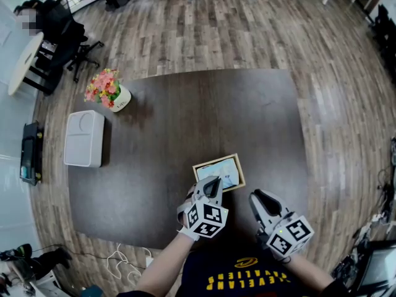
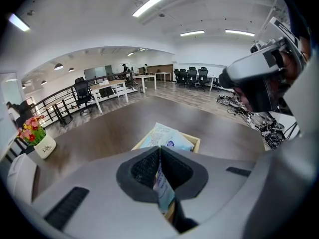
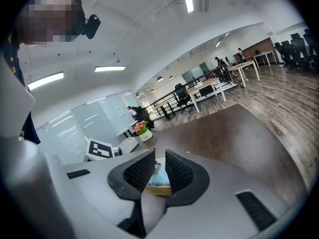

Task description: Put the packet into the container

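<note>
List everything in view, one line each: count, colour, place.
dark brown rectangular table: 1, dark brown, centre
shallow wooden container: 1, light wood, near the table's front edge
pale blue plastic packet: 1, blue-white, in the container
white pot of pink flowers: 1, table's far-left corner
white rounded box: 1, table's left edge
black office chair: at least 1, beyond the far-left corner
left gripper: 1, grey, shut on the packet's near edge
right gripper: 1, grey, open, empty, right of the container

Black T-shirt (image 1: 247,280) with yellow lettering, pale grey left gripper (image 1: 213,183) and right gripper (image 1: 260,198), black-and-white marker cubes (image 1: 207,218), dark ribbed fingers (image 3: 137,171)
</note>
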A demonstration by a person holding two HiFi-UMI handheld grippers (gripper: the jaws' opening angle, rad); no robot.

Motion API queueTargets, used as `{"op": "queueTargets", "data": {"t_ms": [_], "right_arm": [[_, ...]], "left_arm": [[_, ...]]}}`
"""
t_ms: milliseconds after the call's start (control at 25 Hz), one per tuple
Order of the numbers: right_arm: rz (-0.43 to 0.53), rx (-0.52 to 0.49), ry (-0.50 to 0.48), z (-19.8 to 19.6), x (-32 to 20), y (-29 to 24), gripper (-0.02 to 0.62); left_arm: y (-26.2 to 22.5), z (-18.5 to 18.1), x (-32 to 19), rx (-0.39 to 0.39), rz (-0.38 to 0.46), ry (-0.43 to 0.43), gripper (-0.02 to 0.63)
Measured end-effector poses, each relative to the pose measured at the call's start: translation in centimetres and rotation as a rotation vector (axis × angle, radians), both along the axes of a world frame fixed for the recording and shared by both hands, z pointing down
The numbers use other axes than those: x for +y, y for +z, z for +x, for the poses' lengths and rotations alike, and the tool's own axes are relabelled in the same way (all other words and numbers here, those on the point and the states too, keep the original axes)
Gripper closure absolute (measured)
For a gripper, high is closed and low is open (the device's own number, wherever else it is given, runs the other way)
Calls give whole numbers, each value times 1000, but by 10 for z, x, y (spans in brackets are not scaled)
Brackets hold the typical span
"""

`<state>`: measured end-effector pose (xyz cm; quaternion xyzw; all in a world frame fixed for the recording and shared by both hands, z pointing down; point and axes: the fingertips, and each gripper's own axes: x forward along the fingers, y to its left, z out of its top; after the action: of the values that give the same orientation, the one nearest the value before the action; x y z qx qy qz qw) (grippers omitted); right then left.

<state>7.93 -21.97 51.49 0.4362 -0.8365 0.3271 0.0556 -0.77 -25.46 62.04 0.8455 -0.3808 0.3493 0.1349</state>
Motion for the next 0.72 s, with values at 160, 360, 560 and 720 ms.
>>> {"op": "queueTargets", "data": {"t_ms": [160,360,560,720], "right_arm": [[-6,4,-3,1,1,2,525],[-7,6,-4,1,1,1,525],[-11,5,-6,1,1,1,525],[-10,3,-4,2,1,-1,525]], "left_arm": [[5,1,-3,-10,-1,-1,601],[10,2,-3,-31,6,8,601],[20,1,-2,-51,7,4,601],[24,0,-2,-56,7,-9,601]]}}
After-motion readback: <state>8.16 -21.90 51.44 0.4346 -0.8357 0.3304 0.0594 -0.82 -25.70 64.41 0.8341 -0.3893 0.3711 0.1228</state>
